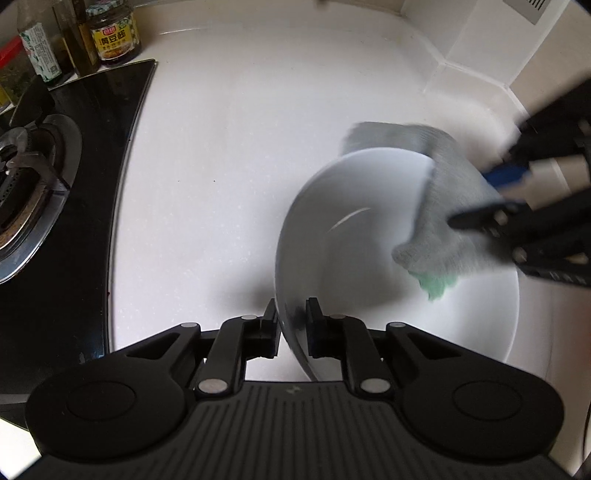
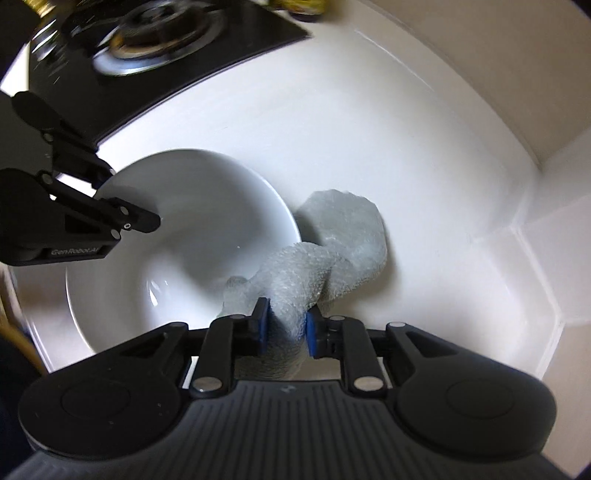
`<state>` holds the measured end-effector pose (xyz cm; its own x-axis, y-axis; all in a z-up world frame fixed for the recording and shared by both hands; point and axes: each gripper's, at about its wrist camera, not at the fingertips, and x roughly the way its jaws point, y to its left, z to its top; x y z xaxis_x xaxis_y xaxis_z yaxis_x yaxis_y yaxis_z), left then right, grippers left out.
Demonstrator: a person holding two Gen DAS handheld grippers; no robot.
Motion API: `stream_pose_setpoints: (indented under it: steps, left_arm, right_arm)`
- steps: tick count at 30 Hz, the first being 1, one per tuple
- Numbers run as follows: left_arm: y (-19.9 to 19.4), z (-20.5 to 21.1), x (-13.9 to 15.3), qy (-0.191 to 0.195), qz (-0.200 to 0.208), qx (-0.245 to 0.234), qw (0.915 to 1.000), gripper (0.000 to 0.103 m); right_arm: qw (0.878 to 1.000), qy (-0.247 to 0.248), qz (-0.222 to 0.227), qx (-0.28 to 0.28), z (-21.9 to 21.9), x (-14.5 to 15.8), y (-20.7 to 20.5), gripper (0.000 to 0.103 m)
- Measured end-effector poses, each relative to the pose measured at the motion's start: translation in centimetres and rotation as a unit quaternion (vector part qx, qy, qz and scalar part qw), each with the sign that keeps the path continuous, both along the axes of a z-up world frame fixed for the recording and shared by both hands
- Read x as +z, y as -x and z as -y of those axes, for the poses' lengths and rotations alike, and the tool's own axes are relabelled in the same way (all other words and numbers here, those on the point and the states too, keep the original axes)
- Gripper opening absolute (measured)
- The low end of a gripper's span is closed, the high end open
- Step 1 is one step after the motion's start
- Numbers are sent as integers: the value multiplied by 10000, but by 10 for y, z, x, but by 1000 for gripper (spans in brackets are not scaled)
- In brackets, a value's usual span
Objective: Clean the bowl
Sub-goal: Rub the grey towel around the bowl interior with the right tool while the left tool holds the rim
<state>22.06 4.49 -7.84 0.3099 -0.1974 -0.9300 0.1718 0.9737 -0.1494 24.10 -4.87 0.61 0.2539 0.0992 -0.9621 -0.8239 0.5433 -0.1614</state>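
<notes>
A white bowl point(image 1: 351, 251) is held tilted above the white counter. My left gripper point(image 1: 291, 317) is shut on the bowl's near rim, one finger inside and one outside. In the right wrist view the bowl point(image 2: 184, 229) opens toward the camera, with the left gripper point(image 2: 129, 199) clamped on its far left rim. My right gripper point(image 2: 284, 325) is shut on a grey cloth point(image 2: 332, 251) that drapes over the bowl's right rim and into the bowl. In the left wrist view the cloth point(image 1: 443, 206), with a green underside, lies across the bowl's far right rim under the right gripper point(image 1: 476, 199).
A black gas hob point(image 1: 55, 184) with a burner lies to the left. Sauce jars and bottles point(image 1: 110, 33) stand behind it. The white counter point(image 1: 221, 129) meets a tiled wall point(image 1: 498, 55) at the back right.
</notes>
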Motion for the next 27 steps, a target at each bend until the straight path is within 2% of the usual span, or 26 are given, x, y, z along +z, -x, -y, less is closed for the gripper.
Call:
stream_pose_setpoints:
  steps: [2,4,7,10,11,15,17,18,20,22,24,27]
  left_arm:
    - [-2,-1,-2,7,36,-82,10000,14]
    - [-4,-2,-4,14,73,-163,9998,14]
    - [-7,-4,-7,27,123,-279,9995,13]
    - [-10,-3,-8,42,120,-295,9995,13]
    - [-11,-3,-9,45,121,-295,9995,13]
    - [-12,-2,-10,-46,257,-187,9995,15]
    - [-13,1,-10,-149,357,-95,9992,19]
    - [-13,2,-10,-175,385,-54,9991,19]
    - [-13,2,-9,-227,454,11,9987,22]
    - [-13,2,-9,-251,514,80,9983,23]
    - [-13,1,-6,-252,538,109,9982,24]
    - [-12,-1,0,-273,582,136,9978,26]
  right_arm:
    - [9959,237,311,816,-16,-1,-1,18]
    - [9798,403,601,1865,-32,-1,2,18]
    - [9390,273,851,3320,-55,2,10,18]
    - [8984,-188,632,4342,-74,8,19,20]
    - [8896,-269,463,4537,-80,9,22,23]
    - [8997,-308,375,4339,-95,-2,18,25]
    - [9300,-498,286,3631,-90,-2,4,24]
    - [9371,-464,295,3447,-87,-3,1,22]
    - [9595,-319,246,2787,-72,-10,-11,21]
    - [9811,-383,103,1894,-48,-11,-23,18]
    - [9917,-488,-69,1184,-30,-8,-27,16]
    - [9972,-663,-244,240,-1,-3,-19,16]
